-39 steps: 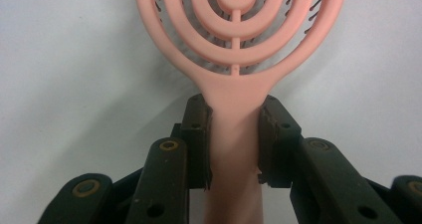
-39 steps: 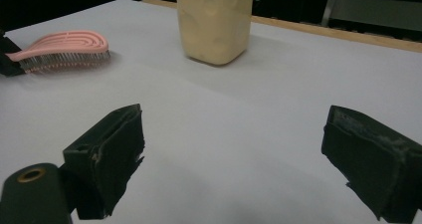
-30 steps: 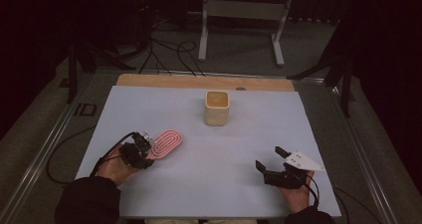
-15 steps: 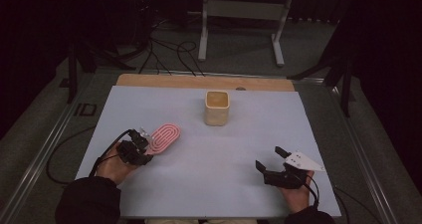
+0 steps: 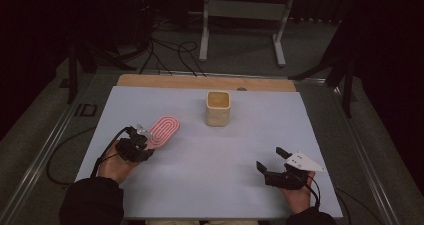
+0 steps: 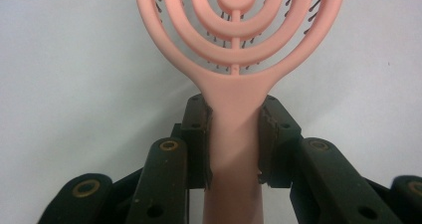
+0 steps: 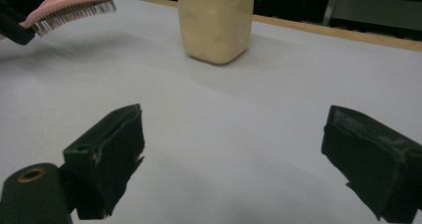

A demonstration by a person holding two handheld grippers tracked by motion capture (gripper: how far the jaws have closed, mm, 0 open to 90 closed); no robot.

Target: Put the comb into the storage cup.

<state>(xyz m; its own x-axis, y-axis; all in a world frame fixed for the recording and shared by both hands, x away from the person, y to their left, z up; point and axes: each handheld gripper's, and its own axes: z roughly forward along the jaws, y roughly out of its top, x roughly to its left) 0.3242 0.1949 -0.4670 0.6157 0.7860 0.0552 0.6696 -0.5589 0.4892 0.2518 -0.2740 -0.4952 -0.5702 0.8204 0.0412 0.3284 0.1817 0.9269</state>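
Brush point(image 5: 164, 130) lifted toward cup point(image 5: 218, 108), clear mat point(image 5: 220, 155) btwn.

Pink hairbrush point(image 6: 234, 79) (concentric rings) held bristles-down above table.

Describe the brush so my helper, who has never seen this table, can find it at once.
On the pale table, look at the near left side, where the left gripper is shut on the handle of the brush. It is pink and oval with ring-shaped ribs, unlike the cream cup farther back.
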